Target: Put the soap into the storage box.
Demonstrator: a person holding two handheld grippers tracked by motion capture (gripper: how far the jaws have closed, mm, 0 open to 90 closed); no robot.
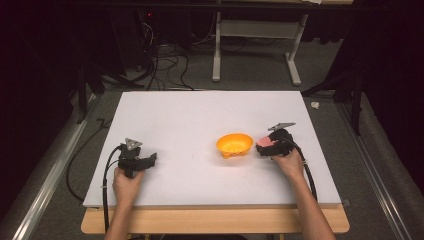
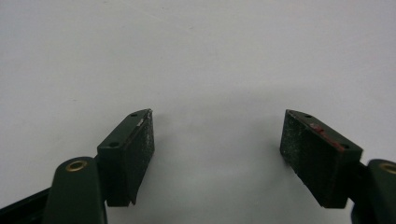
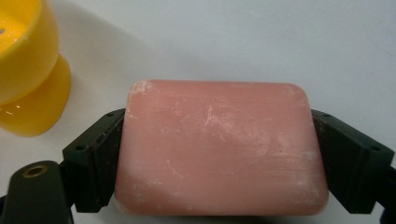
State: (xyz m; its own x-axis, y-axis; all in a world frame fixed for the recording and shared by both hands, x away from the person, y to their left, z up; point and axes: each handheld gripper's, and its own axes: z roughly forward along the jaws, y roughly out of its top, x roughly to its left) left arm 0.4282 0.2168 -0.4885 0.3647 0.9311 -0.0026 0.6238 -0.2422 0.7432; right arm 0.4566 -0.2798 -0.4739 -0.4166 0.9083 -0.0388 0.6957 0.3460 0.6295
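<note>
Right gripper (image 3: 219,154) clamps the pink soap bar (image 3: 219,149), seemingly lifted; yellow bowl (image 3: 28,70) upper left. Left gripper (image 2: 217,144) gapes, nothing between jaws.

Bright evenly lit white table (image 1: 200,120), dark surroundings, soft shadows, slightly blurred close-ups

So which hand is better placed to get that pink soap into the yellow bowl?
Right, probably. The right gripper already has the pink soap between its jaws, beside the yellow bowl. The left gripper is open, empty and farther off.
</note>
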